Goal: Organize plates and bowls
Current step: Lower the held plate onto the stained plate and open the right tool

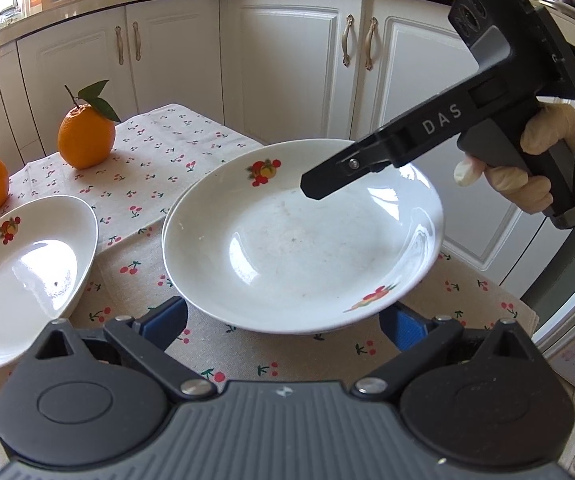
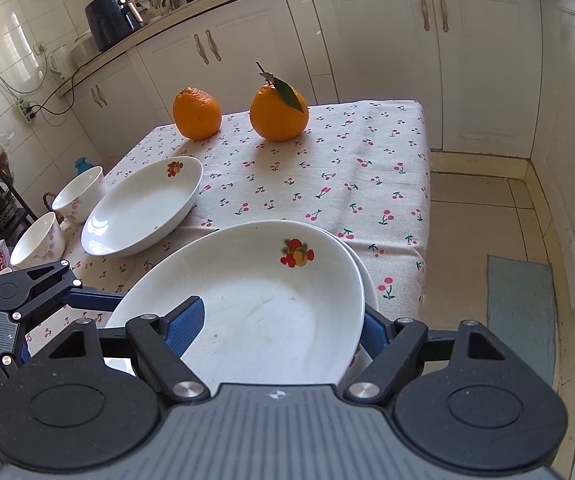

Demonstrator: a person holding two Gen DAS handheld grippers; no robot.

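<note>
two small white bowls (image 2: 37,240) are seen at the far left edge of the table, one just behind the other. next to them, to the right, a white oval plate (image 2: 143,210) with a fruit print is laid on the cherry-print tablecloth (image 2: 327,168). behind it, two oranges (image 2: 197,107) are placed near the far side of the table, the right one with a leaf on its stem.

the left gripper (image 1: 283,322) is held at the near rim of the big white plate (image 1: 303,236). its blue fingers (image 1: 167,318) are spread wide on both sides of the rim, and no pressing on the plate can be seen.

the big plate is placed in the middle of the table's near part, and the rim of a second plate (image 2: 369,288) is seen just under it on the right side.

the right gripper (image 2: 281,330) is held by a gloved hand (image 1: 527,168). its fingers are set about half wide around the big plate's right edge: one pad is inside the plate, the other is outside the rim. whether the pads press on it cannot be told.
</note>
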